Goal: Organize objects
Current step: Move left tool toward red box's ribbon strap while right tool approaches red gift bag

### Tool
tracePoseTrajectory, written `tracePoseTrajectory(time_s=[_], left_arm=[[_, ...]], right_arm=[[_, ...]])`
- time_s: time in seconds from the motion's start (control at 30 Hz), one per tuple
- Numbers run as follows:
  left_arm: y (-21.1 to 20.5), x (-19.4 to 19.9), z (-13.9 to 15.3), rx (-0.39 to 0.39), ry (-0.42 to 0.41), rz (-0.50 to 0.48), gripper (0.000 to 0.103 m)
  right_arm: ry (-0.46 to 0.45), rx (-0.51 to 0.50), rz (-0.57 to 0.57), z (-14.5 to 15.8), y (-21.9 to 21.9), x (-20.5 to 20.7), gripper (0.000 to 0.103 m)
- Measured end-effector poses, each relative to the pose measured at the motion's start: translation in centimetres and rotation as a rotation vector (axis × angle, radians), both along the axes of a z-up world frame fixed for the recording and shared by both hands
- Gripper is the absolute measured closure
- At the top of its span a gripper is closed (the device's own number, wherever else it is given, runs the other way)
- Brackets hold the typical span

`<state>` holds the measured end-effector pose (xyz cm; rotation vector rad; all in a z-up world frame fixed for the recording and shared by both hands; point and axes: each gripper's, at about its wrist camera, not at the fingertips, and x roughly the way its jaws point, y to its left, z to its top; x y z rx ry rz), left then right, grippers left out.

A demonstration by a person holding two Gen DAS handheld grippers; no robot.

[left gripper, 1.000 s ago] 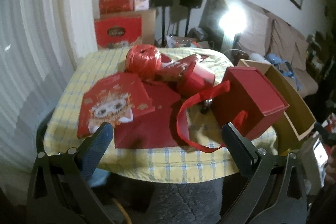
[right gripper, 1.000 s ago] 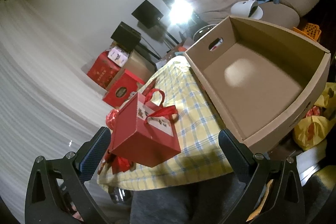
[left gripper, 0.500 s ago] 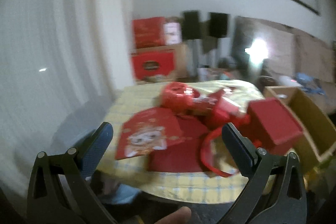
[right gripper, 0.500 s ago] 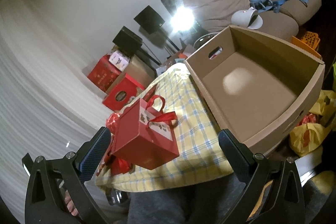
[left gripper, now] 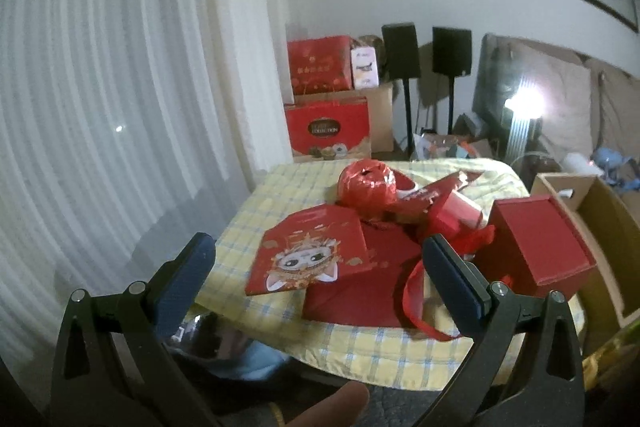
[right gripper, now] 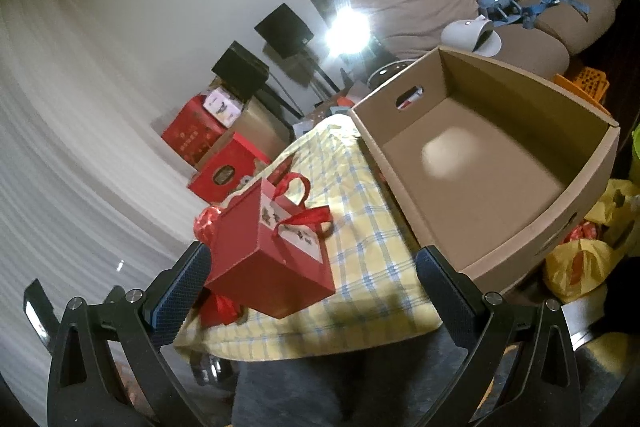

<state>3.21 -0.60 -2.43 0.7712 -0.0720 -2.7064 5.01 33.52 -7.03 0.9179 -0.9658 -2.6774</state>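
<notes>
Red gift box (right gripper: 268, 255) sits dead ahead of the right hand-held gripper (right gripper: 308, 275), jaws spread wide, cardboard box (right gripper: 592, 179) off right.

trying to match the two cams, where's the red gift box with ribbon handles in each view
Left wrist: red gift box at right, on the table's near edge.
Right wrist: lower centre-left, by the left fingertip.
Shared landmark: cardboard box beside the table.

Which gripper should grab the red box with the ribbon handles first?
Probably the right gripper: it is open with the red box lying between its fingers, and the empty cardboard box is just beside it.
</notes>
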Motion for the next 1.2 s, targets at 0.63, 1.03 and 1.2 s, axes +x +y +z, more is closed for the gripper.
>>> tracePoseTrajectory(time_s=[0.63, 1.03, 1.2], left_arm=[[1.3, -1.0, -1.8, 0.157, -0.215, -0.198, 0.000], [-0.7, -2.1, -4.6, 0.374, -0.111, -0.394, 0.000], [-1.0, -3.5, -5.8, 0.304, -0.117, -0.310, 0.000]], right_arm=[[-0.055, 0.064, -0.001, -1.0, -0.8, -0.6, 0.000], [-0.073, 0.082, 0.035, -2.5, -1.6, -1.6, 0.000], [-0.087, 0.087, 0.029, -3.5, -1.4, -2.1, 0.000]])
